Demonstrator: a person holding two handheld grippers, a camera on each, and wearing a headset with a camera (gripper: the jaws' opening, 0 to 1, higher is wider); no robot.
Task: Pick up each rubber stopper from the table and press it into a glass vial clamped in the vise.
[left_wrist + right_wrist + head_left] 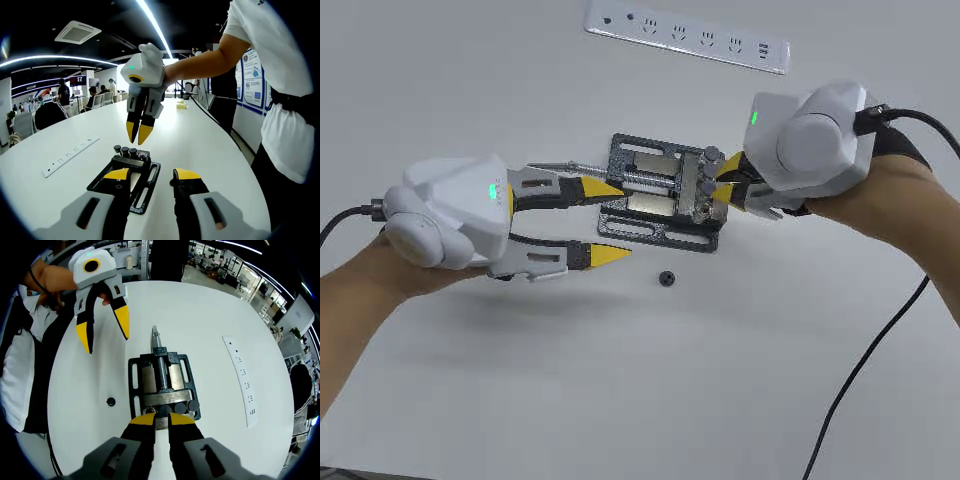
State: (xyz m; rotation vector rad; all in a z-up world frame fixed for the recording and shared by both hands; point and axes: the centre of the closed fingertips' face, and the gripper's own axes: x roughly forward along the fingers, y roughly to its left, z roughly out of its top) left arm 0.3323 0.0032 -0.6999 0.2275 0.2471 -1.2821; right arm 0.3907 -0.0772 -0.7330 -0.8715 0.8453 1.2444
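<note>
On the table (620, 380), the vise (640, 160) clamps a row of vials (129, 151). Right gripper (162, 420) hangs over that row, jaws narrow; whether they pinch a stopper I cannot tell. Left gripper (612, 220) is beside the vise, jaws wide, empty. One stopper (666, 278) lies loose nearby.

An open-plan office: long ceiling light strips (156, 27), a ceiling air-conditioning unit (80, 31), people (64, 93) among desks and chairs (far behind), and a big white table (210, 145) carrying a power strip (70, 156).
</note>
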